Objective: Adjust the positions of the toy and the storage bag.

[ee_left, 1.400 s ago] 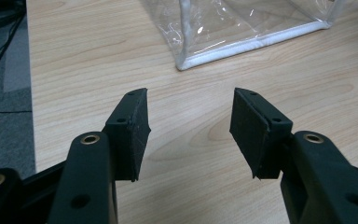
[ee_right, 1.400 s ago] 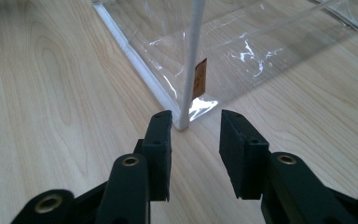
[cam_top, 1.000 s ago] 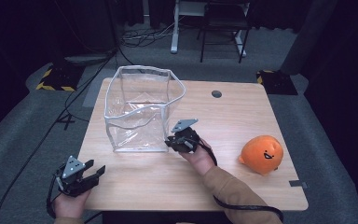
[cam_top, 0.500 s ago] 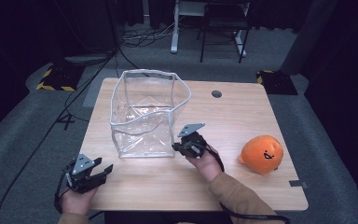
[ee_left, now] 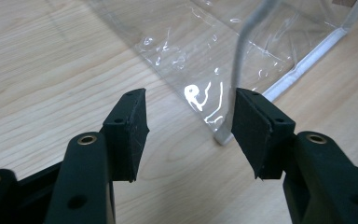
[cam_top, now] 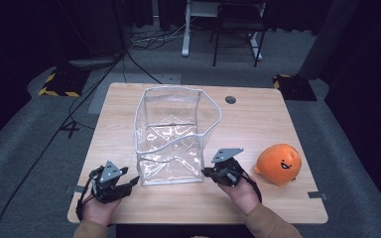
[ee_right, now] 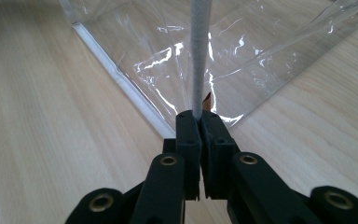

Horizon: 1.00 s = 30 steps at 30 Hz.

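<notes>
— Looking down from the high view, what do you have?

— I have a clear plastic bag [cam_top: 171,141] with white piping standing open on the wooden table [cam_top: 273,124], near the front edge. An orange plush toy [cam_top: 279,164] lies to its right, well apart from it.

— Your right gripper?

— My right gripper [ee_right: 199,126] is clamped on the bag's white corner seam [ee_right: 198,56], jaws pressed together around it at the bag's front right corner.

— And the left?

— My left gripper [ee_left: 189,130] has its jaws spread wide at the bag's front left corner. The piping [ee_left: 239,60] runs just beside one pad [ee_left: 251,126]; I can't tell if it touches.
</notes>
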Each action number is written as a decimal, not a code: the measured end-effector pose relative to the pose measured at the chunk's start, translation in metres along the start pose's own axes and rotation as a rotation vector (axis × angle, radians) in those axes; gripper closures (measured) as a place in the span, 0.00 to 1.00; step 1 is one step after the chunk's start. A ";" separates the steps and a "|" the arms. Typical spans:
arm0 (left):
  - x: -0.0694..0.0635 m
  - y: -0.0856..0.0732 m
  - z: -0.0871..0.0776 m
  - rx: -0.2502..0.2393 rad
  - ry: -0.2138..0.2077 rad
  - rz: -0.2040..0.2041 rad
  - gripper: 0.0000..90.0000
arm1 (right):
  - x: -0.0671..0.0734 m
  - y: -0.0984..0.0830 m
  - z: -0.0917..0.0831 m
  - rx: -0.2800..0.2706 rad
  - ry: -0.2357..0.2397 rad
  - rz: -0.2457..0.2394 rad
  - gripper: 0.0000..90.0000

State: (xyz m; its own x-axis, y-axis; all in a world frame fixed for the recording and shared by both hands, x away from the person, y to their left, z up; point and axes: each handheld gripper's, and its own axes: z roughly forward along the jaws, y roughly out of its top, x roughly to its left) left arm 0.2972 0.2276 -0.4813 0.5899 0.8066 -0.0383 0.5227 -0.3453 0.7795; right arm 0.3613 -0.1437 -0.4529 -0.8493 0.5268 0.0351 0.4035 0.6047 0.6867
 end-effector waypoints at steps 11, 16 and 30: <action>-0.036 0.008 0.008 0.026 -0.103 0.095 0.50 | 0.011 -0.040 -0.039 0.011 -0.007 0.048 0.96; -0.057 0.013 0.015 0.042 -0.147 0.151 0.50 | 0.016 -0.052 -0.051 0.014 -0.012 0.056 0.96; -0.094 0.017 0.023 0.069 -0.211 0.265 0.51 | 0.027 -0.083 -0.092 0.008 -0.028 0.095 0.97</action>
State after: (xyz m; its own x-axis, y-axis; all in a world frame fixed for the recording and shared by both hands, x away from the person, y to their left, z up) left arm 0.2646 0.1350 -0.4783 0.8213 0.5700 0.0260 0.3703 -0.5672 0.7357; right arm 0.2737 -0.2348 -0.4422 -0.7972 0.5984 0.0800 0.4848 0.5555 0.6755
